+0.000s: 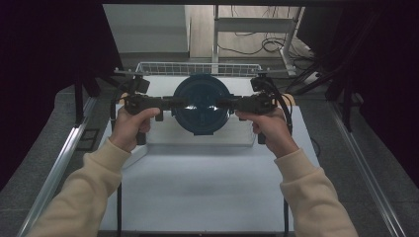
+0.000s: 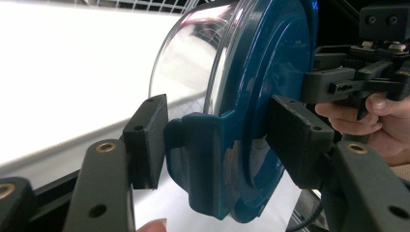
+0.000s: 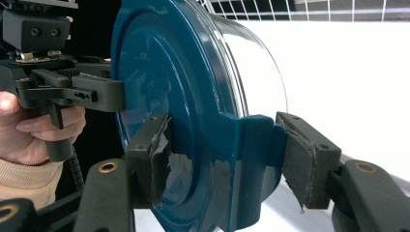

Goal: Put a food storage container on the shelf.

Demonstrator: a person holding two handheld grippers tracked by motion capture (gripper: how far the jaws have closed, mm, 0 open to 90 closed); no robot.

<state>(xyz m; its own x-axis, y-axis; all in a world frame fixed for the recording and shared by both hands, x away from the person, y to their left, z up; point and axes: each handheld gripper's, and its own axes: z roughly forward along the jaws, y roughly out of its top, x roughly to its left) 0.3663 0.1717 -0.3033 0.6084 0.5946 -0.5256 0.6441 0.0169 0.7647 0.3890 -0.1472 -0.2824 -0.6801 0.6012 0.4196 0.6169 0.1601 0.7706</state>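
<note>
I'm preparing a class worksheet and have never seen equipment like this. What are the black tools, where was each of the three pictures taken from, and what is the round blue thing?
A person holds two hand-operated clamps. The left gripper and right gripper appear in the high view, taken from above the white table. The other two pictures come from cameras riding on each gripper, looking along its black jaws. Both grippers clamp a side latch of a round clear container with a dark blue lid, held between them above the table. A wire basket stands at the far edge.
</note>
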